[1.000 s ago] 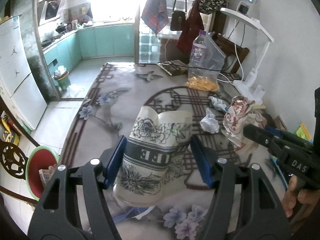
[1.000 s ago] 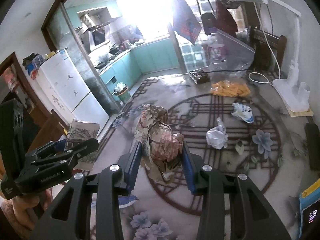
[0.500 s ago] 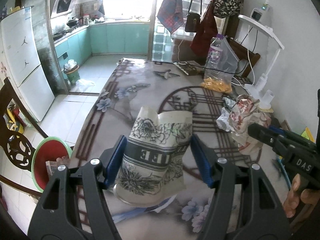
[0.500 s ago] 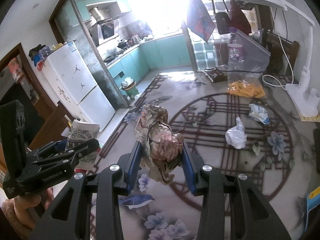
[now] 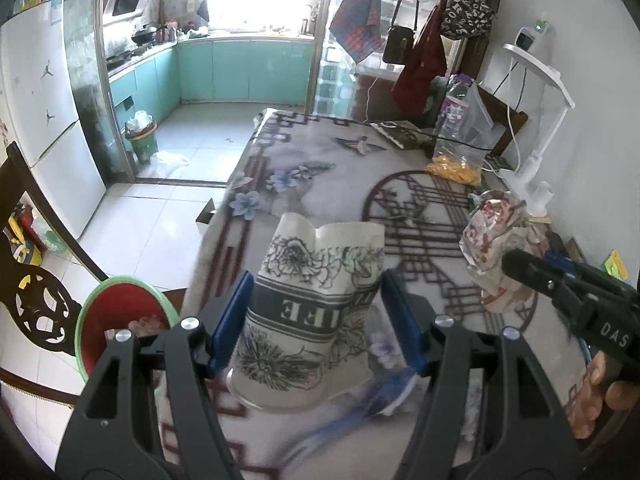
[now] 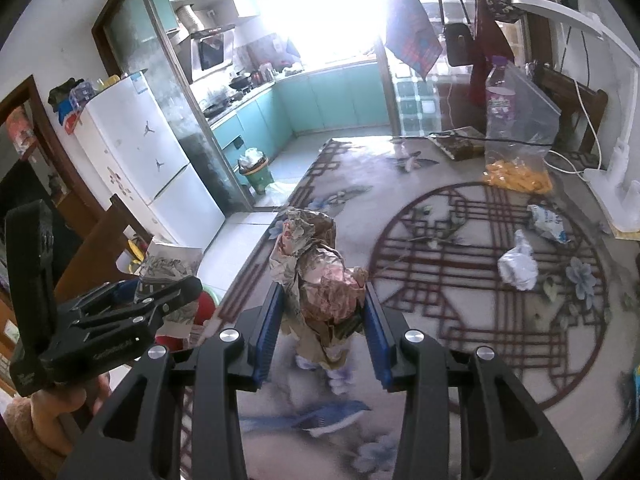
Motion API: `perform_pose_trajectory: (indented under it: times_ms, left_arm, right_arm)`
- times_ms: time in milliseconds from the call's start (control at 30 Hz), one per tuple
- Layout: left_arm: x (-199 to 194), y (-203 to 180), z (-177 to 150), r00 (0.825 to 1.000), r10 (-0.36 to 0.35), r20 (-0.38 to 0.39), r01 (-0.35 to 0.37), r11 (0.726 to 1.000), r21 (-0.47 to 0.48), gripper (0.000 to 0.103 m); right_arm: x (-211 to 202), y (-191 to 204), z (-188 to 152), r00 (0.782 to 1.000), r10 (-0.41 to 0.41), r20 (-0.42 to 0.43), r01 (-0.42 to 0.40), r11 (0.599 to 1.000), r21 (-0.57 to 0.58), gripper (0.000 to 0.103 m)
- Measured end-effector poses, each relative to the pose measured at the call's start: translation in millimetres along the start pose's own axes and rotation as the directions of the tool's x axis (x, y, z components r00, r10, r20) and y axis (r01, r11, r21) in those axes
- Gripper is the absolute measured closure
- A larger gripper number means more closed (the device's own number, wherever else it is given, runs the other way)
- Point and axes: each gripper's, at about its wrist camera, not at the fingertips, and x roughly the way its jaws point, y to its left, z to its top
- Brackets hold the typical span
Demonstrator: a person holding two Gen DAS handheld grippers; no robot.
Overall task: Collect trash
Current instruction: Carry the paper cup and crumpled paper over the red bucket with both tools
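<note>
Status: we judge the collection partly done. Left claw is clenched on a crushed paper cup, centre of the left wrist view. Right claw is clenched on a crumpled paper wad, centre of the right wrist view. Neither item is binned yet; both hang above the worktop edge.

Red bin w/ green rim sits on the floor, lower left of the left view, already holding some scraps.

Left to do: white crumpled ball and small wrapper, right side of the right view.

Pose: both claws tilt downward and forward, side by side, each held by a hand at frame edge
</note>
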Motion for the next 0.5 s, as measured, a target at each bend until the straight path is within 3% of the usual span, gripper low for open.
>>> perform_pose_trajectory:
  times_ms: [500]
  left_arm:
    - [-7,110,-2,0.999,0.031,-0.014,-0.032,0.998,-0.055,0.04]
  right_arm:
    - [60,106,2,0.998,0.04,-0.043,-0.043,0.997,-0.057,0.065]
